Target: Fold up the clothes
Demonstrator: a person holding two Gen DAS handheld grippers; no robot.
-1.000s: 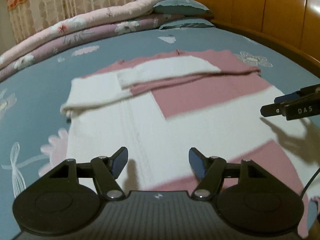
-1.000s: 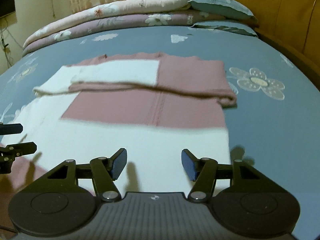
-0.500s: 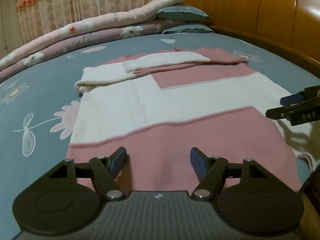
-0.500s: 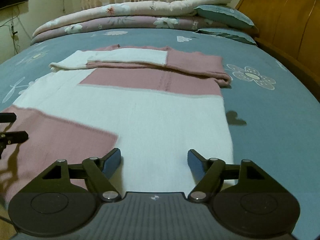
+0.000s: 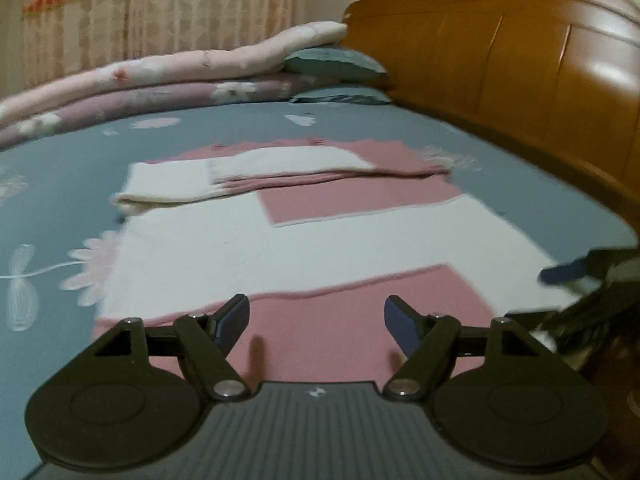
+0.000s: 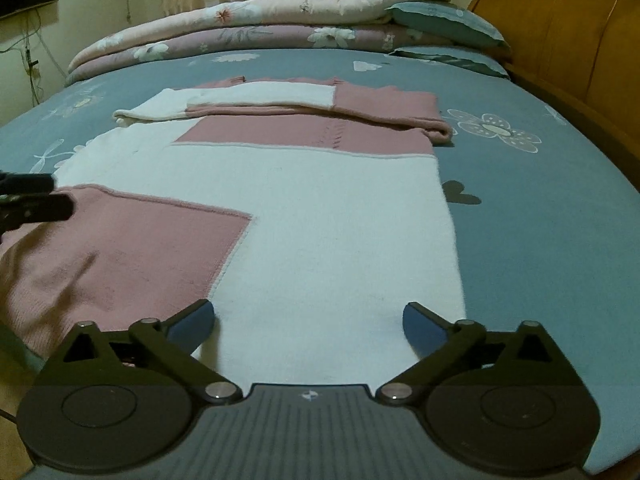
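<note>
Handling: sweater (image 6: 320,216) soft, limp knit; will sag.
Grip: near hem corners.
Jaws: left gripper (image 5: 316,324) and right gripper (image 6: 308,326) just opened wide, both empty.

The left tool (image 5: 316,322) tilts downward with its jaws spread and nothing between its fingers (image 5: 234,318); they have just been opening. The right tool (image 6: 309,322) also tilts down, jaws just opened wide, empty between them.

both wrist views low, near, across one sweater (image 5: 304,240)
</note>
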